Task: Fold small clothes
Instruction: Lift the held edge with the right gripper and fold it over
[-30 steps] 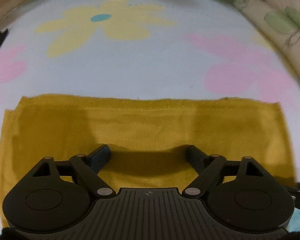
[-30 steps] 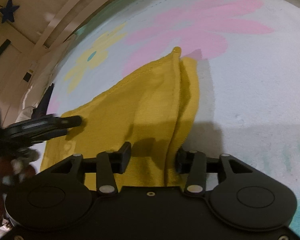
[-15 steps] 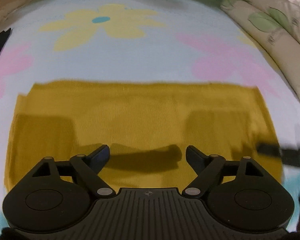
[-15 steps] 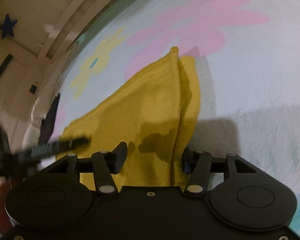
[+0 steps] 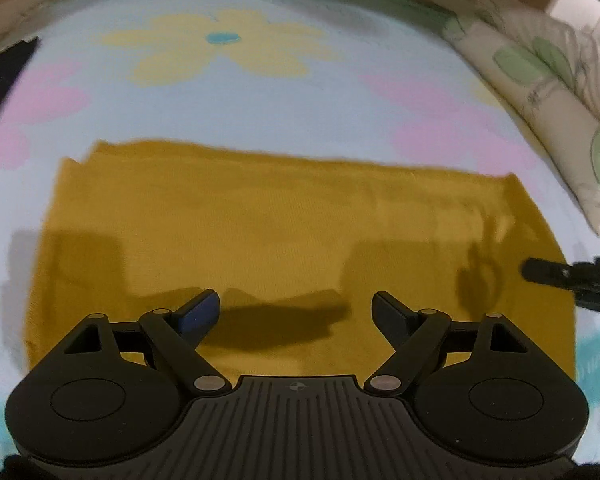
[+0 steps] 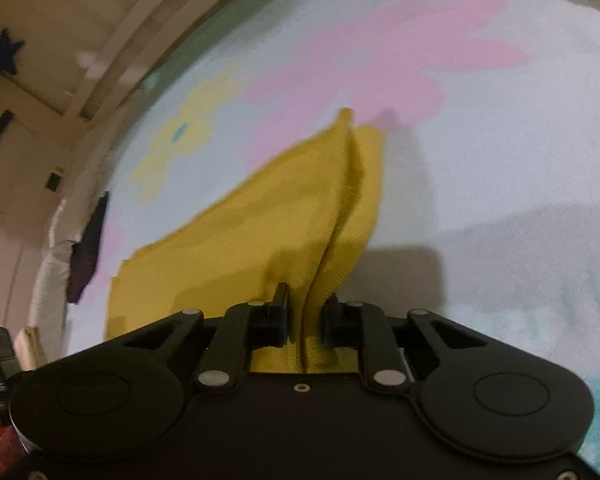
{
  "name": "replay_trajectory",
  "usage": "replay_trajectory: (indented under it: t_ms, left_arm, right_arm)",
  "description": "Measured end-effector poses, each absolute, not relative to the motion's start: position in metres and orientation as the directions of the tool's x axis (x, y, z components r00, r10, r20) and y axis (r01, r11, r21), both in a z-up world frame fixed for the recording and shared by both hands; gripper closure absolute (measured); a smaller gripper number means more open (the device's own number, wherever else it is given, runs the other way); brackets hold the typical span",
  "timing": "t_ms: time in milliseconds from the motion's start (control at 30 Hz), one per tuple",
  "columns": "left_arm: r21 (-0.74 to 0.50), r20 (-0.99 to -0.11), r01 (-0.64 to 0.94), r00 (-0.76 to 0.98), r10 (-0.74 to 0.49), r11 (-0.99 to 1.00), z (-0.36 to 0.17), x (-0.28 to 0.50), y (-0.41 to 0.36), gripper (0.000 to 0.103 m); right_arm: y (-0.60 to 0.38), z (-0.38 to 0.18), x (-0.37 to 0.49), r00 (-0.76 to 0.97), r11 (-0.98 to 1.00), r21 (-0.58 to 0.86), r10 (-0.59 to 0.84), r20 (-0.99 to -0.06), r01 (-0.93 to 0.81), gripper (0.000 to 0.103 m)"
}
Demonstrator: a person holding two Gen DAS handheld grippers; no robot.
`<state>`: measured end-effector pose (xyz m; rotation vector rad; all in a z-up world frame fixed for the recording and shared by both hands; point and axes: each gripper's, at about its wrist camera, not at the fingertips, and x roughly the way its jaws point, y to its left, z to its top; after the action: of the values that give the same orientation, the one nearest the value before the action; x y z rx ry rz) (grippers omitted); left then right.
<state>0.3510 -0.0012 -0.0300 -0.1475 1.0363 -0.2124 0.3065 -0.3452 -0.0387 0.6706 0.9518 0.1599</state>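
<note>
A mustard-yellow garment lies folded into a wide flat rectangle on a pale blue flowered blanket. My left gripper is open and empty, hovering above the garment's near middle. My right gripper is shut on the garment's right edge, pinching layers that rise in a ridge between its fingers. In the left wrist view the right gripper's finger shows at the garment's right edge.
A leaf-print pillow lies at the blanket's far right. A dark cloth lies at the far left edge. A bed frame and wall with a blue star lie beyond the blanket.
My right gripper has closed on the garment's right edge, which was loose between open fingers before. My left gripper has pulled back and up, so more of the garment shows.
</note>
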Motion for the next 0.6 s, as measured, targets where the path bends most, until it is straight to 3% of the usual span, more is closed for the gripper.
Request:
replay_trajectory:
  t_ms: [300, 600]
  left_arm:
    - [-0.269, -0.801, 0.047, 0.544, -0.251, 0.962, -0.011, 0.352, 0.045, 0.021]
    - [-0.274, -0.787, -0.030, 0.581, -0.206, 0.961, 0.001, 0.348, 0.104, 0.020]
  right_arm:
    - [-0.298, -0.026, 0.324, 0.598, 0.659, 0.748, 0.572, -0.562, 0.074, 0.077]
    - [-0.232, -0.030, 0.343, 0.566, 0.580, 0.814, 0.662, -0.491, 0.027, 0.077]
